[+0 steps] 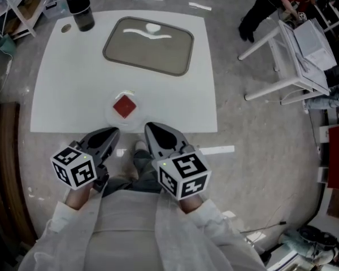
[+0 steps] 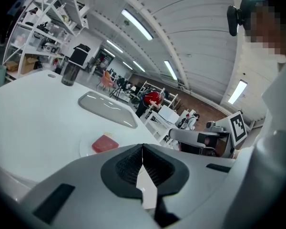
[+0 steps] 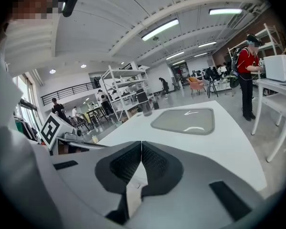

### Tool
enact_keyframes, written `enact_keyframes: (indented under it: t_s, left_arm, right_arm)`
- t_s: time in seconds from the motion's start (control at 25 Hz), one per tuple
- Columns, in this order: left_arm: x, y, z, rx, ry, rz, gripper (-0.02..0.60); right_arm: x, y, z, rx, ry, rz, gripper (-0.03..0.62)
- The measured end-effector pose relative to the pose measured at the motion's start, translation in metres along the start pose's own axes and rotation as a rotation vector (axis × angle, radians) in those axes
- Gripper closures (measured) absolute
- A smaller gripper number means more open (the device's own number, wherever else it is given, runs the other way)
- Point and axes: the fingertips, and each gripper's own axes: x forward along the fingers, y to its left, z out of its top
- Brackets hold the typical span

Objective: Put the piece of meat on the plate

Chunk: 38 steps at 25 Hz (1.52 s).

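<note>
Both the left gripper [image 1: 109, 133] and right gripper [image 1: 152, 130] had jaws pressed together, empty. The piece of meat [image 1: 125, 106] lay on the plate [image 1: 109, 115] by the tabletop's [image 1: 68, 83] near edge; a careless nudge could dislodge it.

The meat [image 1: 125, 106] is red, its plate [image 1: 111, 116] and the table [image 1: 68, 89] white, the tray [image 1: 148, 47] grey, the bottle [image 1: 80, 7] black.

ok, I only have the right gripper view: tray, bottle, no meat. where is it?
Observer: Head view shows the red meat sitting on the white plate, near the front edge of the table.
Operator: other one holding anything?
Observer: No, the left gripper has its jaws together, nothing between them.
Operator: and where are the two?
Observer: Both it and the right gripper hang short of the table edge, tips toward the plate.
</note>
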Motion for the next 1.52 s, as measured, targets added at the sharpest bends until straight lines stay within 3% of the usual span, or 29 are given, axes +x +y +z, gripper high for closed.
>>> enact_keyframes:
  t_s: [0.28,0.64,0.8,1.24,1.52]
  left_arm:
    - [0.037,0.012,0.023,-0.04,-0.021,0.019,0.572]
    - [0.045,0.031,0.031,-0.07,-0.017,0.059,0.572]
    - [0.046,0.036,0.029,-0.077,0.01,0.044,0.572]
    - [0.028,0.068,0.029,-0.119,0.064,0.105,0.572]
    - [0.024,0.089,0.02,-0.091,0.129,0.146,0.571]
  right_arm:
    - [0.019,-0.037,0.011,0.012,0.029,0.022,0.579]
    - [0.039,-0.035,0.002,0.018,0.077,0.061,0.579]
    - [0.046,-0.036,-0.006,0.019,0.114,0.05,0.579]
    - [0.058,-0.036,-0.013,0.089,0.153,-0.006,0.579]
    - [0.061,-0.041,-0.026,0.118,0.201,-0.029,0.579]
